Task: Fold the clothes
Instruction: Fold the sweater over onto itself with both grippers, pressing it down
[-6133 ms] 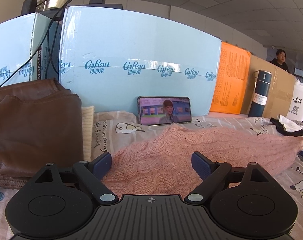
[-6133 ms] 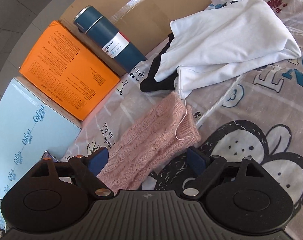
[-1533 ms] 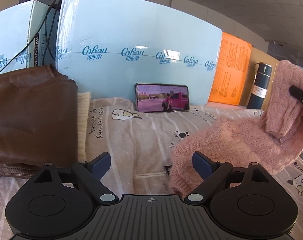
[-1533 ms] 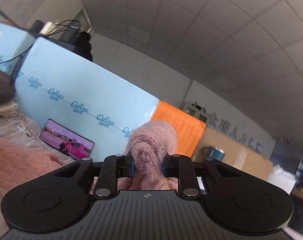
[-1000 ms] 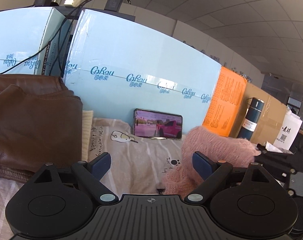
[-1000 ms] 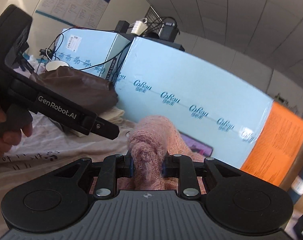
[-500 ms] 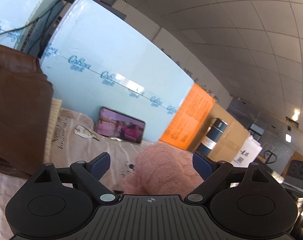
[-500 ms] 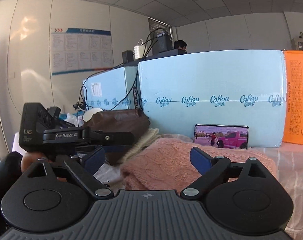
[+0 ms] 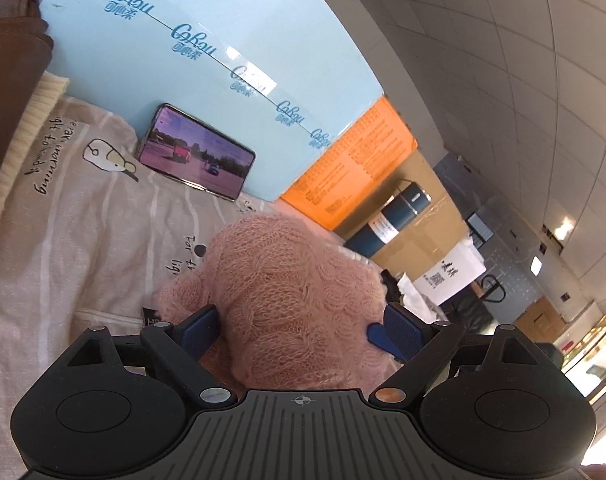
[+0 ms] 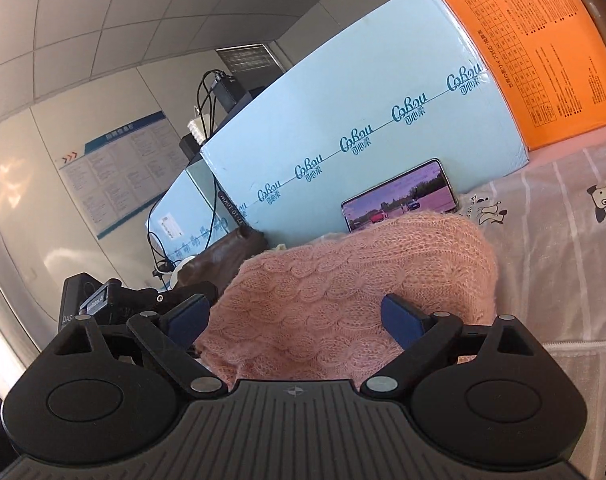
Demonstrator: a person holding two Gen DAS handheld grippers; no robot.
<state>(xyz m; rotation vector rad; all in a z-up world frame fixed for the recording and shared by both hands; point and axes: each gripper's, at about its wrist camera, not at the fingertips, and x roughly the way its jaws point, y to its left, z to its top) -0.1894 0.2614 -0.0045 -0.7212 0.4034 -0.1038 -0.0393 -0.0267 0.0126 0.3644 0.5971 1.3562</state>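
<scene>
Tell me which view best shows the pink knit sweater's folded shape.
The right wrist view: the pink knit sweater lies across the frame, its folded bundle and cable pattern visible. The left wrist view shows the sweater end-on, as a rounded lump crowding the fingers.

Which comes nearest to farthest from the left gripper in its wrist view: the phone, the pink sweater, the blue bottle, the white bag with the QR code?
1. pink sweater: bunched between the open fingers of the left gripper.
2. phone: ahead to the left, leaning on the light blue box.
3. blue bottle: ahead to the right, by the cardboard box.
4. white bag: right, beyond the bottle.
</scene>
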